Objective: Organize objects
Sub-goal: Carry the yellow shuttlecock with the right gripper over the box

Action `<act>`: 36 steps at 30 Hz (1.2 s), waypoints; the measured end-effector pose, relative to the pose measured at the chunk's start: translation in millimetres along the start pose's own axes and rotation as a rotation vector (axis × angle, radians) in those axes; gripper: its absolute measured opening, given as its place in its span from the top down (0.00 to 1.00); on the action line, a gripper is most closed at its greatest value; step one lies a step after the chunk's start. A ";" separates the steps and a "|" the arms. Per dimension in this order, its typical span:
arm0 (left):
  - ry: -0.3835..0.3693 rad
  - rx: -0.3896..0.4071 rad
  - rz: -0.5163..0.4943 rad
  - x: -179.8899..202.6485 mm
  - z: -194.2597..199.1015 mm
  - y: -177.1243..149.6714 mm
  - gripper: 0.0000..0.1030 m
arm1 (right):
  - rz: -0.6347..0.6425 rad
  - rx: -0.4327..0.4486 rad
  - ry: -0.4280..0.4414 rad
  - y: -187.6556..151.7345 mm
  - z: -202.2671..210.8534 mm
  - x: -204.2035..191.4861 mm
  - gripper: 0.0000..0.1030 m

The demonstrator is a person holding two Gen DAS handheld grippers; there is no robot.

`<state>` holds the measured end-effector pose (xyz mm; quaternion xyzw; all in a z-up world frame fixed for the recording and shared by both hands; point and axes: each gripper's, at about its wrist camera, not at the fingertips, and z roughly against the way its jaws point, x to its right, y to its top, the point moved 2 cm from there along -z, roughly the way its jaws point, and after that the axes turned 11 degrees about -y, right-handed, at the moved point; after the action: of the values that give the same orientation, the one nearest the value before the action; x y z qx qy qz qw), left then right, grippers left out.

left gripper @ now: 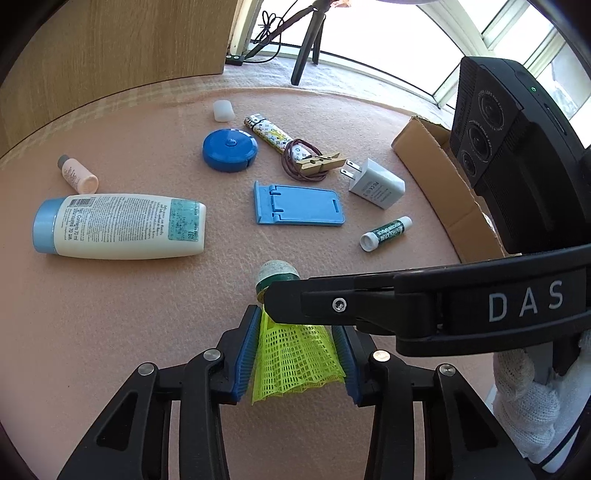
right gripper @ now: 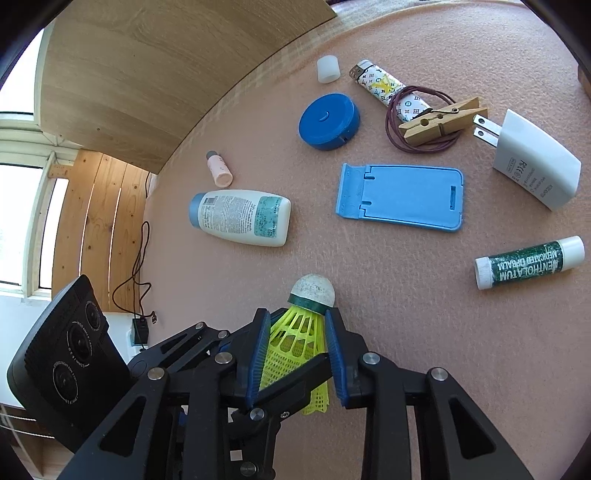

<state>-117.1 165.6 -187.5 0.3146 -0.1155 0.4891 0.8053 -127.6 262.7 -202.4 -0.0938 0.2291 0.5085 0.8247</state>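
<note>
Both claws are clamped on the same yellow shuttlecock (left gripper: 295, 354): the left claw (left gripper: 297, 354) squeezes its mesh skirt, and the right claw (right gripper: 297, 347) pinches it nearer the cork, jaws mostly closed. Just past the claw tips on the pink tabletop (left gripper: 147, 314) lie a white lotion bottle (left gripper: 122, 225), blue phone stand (left gripper: 299, 203) and lip balm (right gripper: 528, 262).

Daylight floods through white-framed windows (left gripper: 436, 48) onto a bench (left gripper: 110, 314) covered in pink felt. A light oak-grain panel (left gripper: 110, 44) stands along the bench's far edge. Beyond it, the black legs of a tripod (left gripper: 308, 48) rest on a pale ledge among tangled cables (left gripper: 269, 29). In the right wrist view, vertical pine boards (right gripper: 99, 221) rise beside another bright window (right gripper: 18, 206), a black cord (right gripper: 136, 273) trailing down.
</note>
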 end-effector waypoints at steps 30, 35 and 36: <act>-0.142 0.046 -0.301 194.3 -78.6 129.9 0.60 | -0.110 0.327 -0.131 30.8 180.9 133.8 0.73; -0.157 0.042 -0.330 221.1 -102.5 144.7 0.60 | -0.138 0.352 -0.162 36.1 197.1 162.7 0.73; -0.158 0.041 -0.335 225.6 -106.6 147.9 0.60 | -0.145 0.355 -0.165 37.5 199.8 167.5 0.73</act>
<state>-145.7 440.8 -100.5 0.3835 -0.1144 0.3240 0.8573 -40.9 490.9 -103.4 0.0788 0.2393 0.4056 0.8787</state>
